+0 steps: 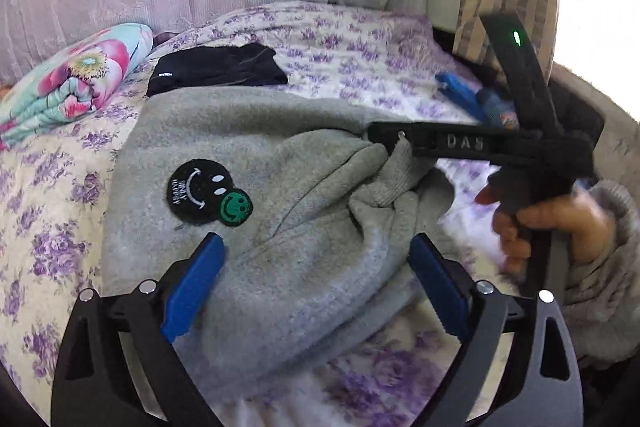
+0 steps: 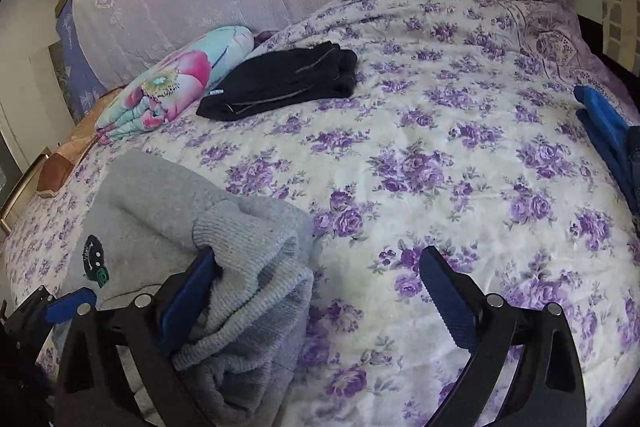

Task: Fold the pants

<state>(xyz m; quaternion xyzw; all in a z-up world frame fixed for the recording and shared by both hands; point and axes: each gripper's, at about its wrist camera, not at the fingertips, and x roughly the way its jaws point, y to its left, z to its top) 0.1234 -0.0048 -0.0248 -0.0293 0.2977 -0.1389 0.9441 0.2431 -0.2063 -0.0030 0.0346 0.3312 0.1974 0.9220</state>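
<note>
Left gripper (image 1: 316,283) fingers spread wide, grey pants (image 1: 256,187) lying between and ahead of them, pads not pressing. Right gripper (image 2: 320,295) fingers also wide apart; ribbed cuff bunched against the left-hand finger (image 2: 188,299), nothing clamped. Pants sit at the near edge of the flowered bedspread (image 2: 440,147); open bedspread beyond the right fingers. Black folded garment (image 2: 288,79) and rolled flowered blanket (image 2: 172,87) farther off. Smiley patch (image 1: 208,193) lettering unreadable; "DAS" on the other gripper's body.

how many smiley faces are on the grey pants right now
2: a large black smiley patch on the grey pants, and a small green smiley overlapping its lower right edge. Folds may hide others.
</note>
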